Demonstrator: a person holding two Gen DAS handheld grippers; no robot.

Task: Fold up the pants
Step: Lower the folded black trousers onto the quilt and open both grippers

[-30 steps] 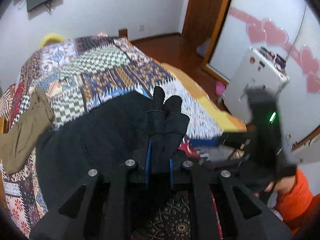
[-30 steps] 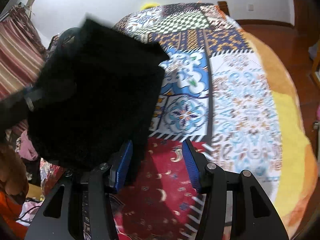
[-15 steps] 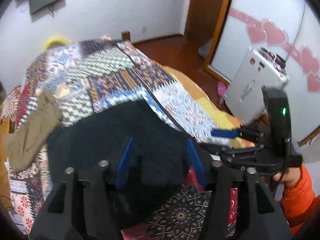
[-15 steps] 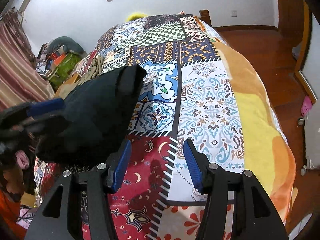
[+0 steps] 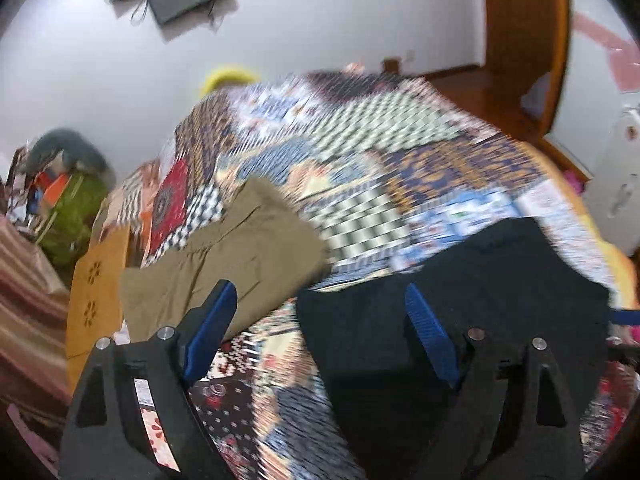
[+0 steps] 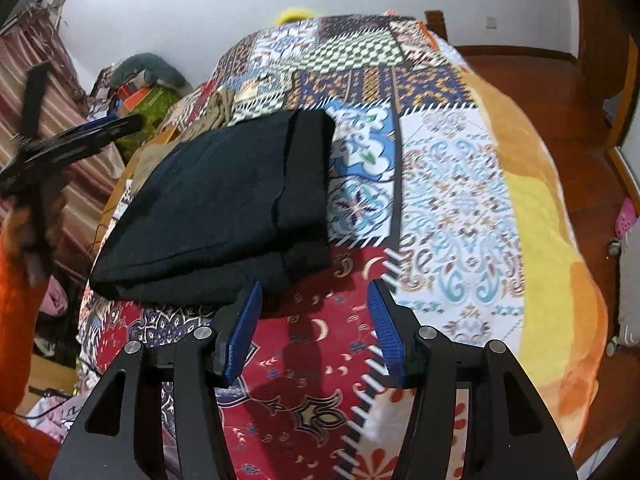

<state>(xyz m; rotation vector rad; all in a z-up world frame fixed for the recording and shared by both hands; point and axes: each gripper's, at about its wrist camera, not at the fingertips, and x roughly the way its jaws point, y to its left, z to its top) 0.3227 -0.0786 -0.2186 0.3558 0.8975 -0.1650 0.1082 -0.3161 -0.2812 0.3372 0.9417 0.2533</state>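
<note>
The black pants (image 6: pixel 224 204) lie folded into a flat rectangle on the patchwork bedspread (image 6: pixel 452 200). In the left wrist view they (image 5: pixel 480 292) sit at the lower right. My left gripper (image 5: pixel 320 308) is open and empty, above the bed between the black pants and the olive pants (image 5: pixel 224 264). My right gripper (image 6: pixel 314 304) is open and empty, just in front of the folded pants' near edge. The left gripper also shows at the left of the right wrist view (image 6: pixel 68 140), raised off the bed.
Olive pants lie unfolded to the left of the black ones, near the bed's left edge. A wooden bed frame panel (image 5: pixel 96 296) runs along that side. Clutter and a green bag (image 6: pixel 148 108) stand by the striped curtain. A wooden floor (image 6: pixel 592 128) lies to the right.
My left gripper let go of the black pants, opened, and swung left toward the olive pants. The folded black pants dropped flat onto the bed. My right gripper stayed open and backed off slightly.
</note>
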